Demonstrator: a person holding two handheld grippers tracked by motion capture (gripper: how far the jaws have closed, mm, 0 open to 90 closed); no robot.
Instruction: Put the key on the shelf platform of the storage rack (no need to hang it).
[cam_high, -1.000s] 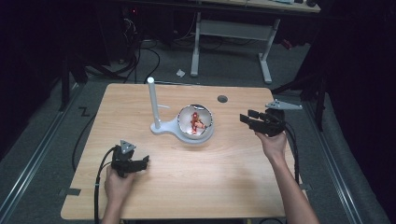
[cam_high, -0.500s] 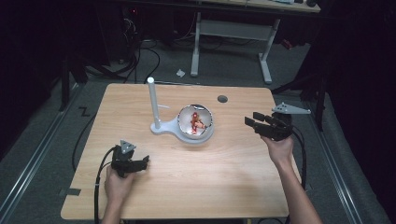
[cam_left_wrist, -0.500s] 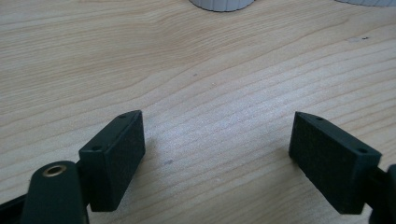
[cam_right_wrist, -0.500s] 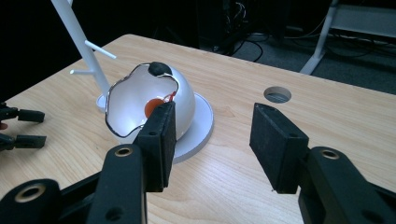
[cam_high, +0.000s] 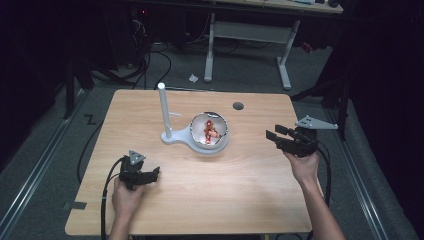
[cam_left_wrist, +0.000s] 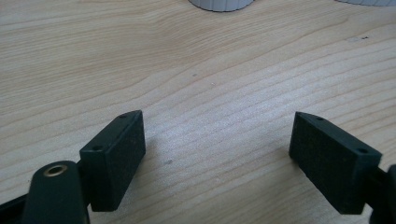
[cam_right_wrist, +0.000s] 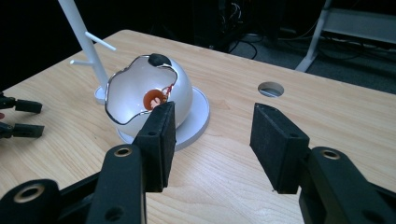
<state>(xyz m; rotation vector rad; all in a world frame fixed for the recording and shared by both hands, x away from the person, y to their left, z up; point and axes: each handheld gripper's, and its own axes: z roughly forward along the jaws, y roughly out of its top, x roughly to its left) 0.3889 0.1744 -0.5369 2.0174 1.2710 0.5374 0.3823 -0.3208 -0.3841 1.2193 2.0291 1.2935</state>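
Where table lies bare, right gripper gapes

A light wooden worktop fills the frame's centre, a round hole near its upper edge. A white-legged desk stands at the top.

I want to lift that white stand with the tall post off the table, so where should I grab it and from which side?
Probably the upright post, low down below its side pegs. It is slim, bare and vertical, so open fingers could close across it. Come from the left with the left gripper, since the white bowl crowds the base on the right.
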